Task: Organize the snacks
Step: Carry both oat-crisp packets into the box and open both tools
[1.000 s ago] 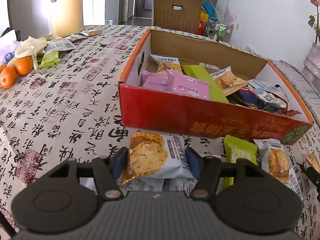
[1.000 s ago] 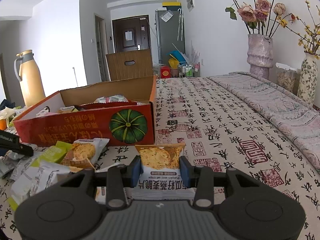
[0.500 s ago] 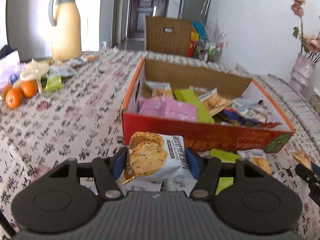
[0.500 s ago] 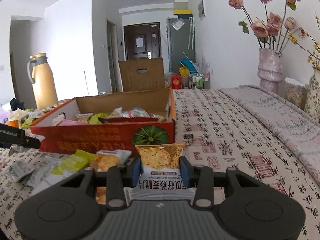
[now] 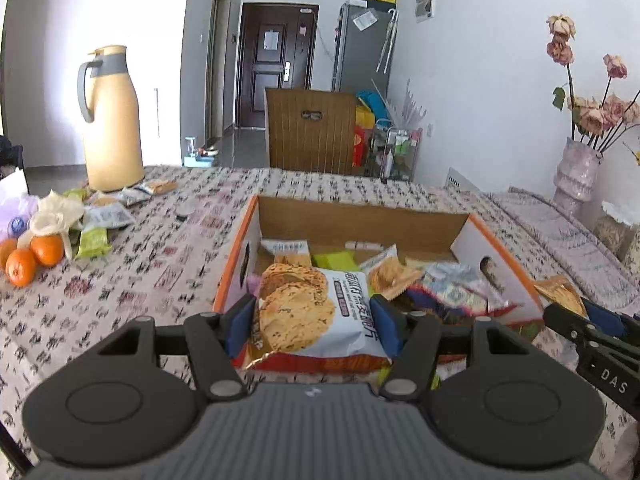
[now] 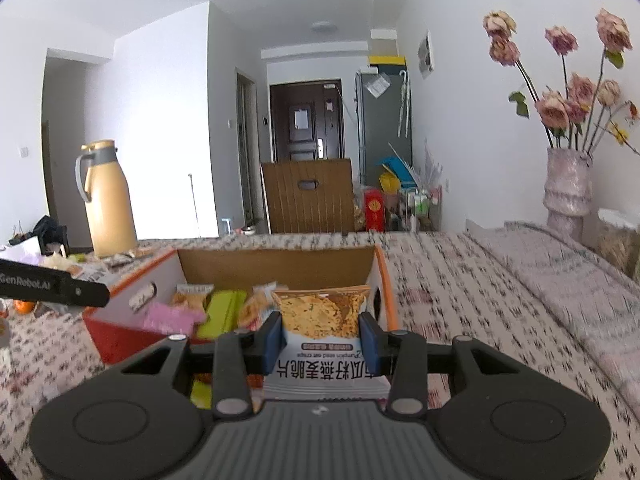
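Observation:
My left gripper (image 5: 313,320) is shut on a white cracker packet (image 5: 316,312), held in the air in front of the red cardboard box (image 5: 496,276). The box holds several snack packets, pink, green and white. My right gripper (image 6: 323,338) is shut on a white crisp packet (image 6: 324,328) with an orange top, raised before the same box (image 6: 120,328). In the left wrist view the right gripper's black finger (image 5: 592,340) and its packet's orange corner (image 5: 560,292) show at the right edge. The left gripper's arm (image 6: 52,286) crosses the right wrist view at the left.
A tan thermos jug (image 5: 110,120) stands at the table's far left, with oranges (image 5: 34,256) and loose wrappers (image 5: 96,220) near it. A vase of dried roses (image 6: 568,184) stands at the far right. A brown chair back (image 5: 312,132) rises behind the table.
Both grippers have risen with their packets off the table, so the box's inside now shows behind them. The loose snacks on the cloth have dropped mostly out of view.

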### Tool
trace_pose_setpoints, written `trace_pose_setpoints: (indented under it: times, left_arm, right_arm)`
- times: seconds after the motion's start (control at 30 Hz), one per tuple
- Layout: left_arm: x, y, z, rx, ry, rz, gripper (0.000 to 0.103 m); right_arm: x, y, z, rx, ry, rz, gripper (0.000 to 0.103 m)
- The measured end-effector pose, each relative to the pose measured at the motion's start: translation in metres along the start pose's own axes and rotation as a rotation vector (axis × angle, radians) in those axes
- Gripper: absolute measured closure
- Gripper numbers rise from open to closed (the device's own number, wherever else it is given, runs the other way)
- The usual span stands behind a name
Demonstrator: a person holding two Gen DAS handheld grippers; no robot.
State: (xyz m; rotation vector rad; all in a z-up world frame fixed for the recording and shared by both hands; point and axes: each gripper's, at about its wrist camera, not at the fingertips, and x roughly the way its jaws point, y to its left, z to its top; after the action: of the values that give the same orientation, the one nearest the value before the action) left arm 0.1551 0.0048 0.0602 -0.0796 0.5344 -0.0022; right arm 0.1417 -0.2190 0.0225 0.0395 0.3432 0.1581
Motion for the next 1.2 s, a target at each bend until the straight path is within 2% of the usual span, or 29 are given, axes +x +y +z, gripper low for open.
trace_pose_setpoints:
  times: [0.23,0.57,0.8,1.03,1.13,1.2]
  left_arm:
    - [0.015,-0.009,0.022,0.007,-0.026,-0.001,0.04]
    - [0.053,-0.016,0.047,-0.01,-0.048,0.032,0.04]
    - [0.083,-0.006,0.044,-0.03,-0.037,0.041,0.04]
    - [0.098,-0.002,0.034,-0.013,-0.008,0.031,0.039]
    - [0.097,-0.001,0.033,-0.017,-0.015,0.028,0.035]
    - [0.093,-0.002,0.032,-0.019,-0.028,0.034,0.027]
  right_arm:
    - [0.026,0.009,0.027,-0.023,-0.033,0.013,0.063]
    - [0.079,0.021,0.052,-0.031,-0.022,0.021,0.063]
    - [0.108,0.017,0.042,0.001,0.008,0.019,0.063]
    - [0.12,0.013,0.033,0.021,0.052,0.039,0.063]
    - [0.122,0.01,0.03,0.029,0.068,0.041,0.061]
    - [0.12,0.01,0.03,0.036,0.062,0.041,0.059]
